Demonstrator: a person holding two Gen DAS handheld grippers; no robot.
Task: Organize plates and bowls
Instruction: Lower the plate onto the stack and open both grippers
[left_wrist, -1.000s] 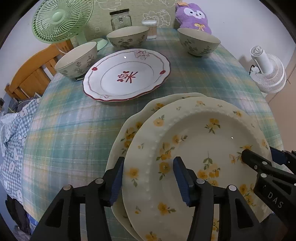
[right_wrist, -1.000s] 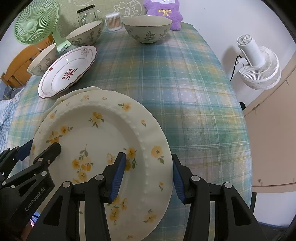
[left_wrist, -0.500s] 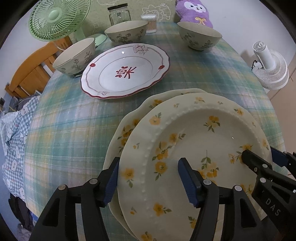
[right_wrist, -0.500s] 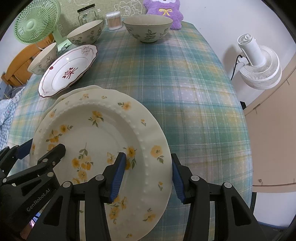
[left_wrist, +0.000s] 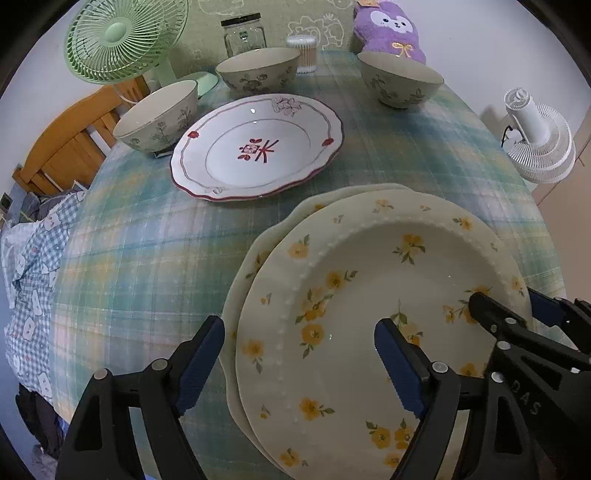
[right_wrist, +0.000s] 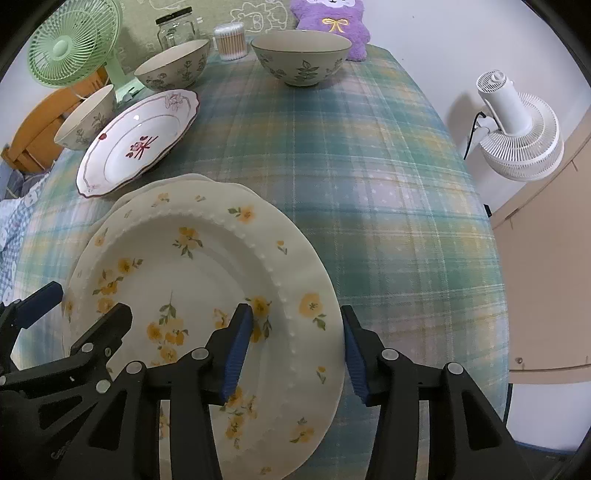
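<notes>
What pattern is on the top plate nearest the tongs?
Yellow flowers on cream, beaded ring: top plate, clearest in the right wrist view.

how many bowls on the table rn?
3. One bowl at the far left by the red-pattern plate, one at the back beside the jar, one at the back right before the purple plush. None looks hidden.
</notes>
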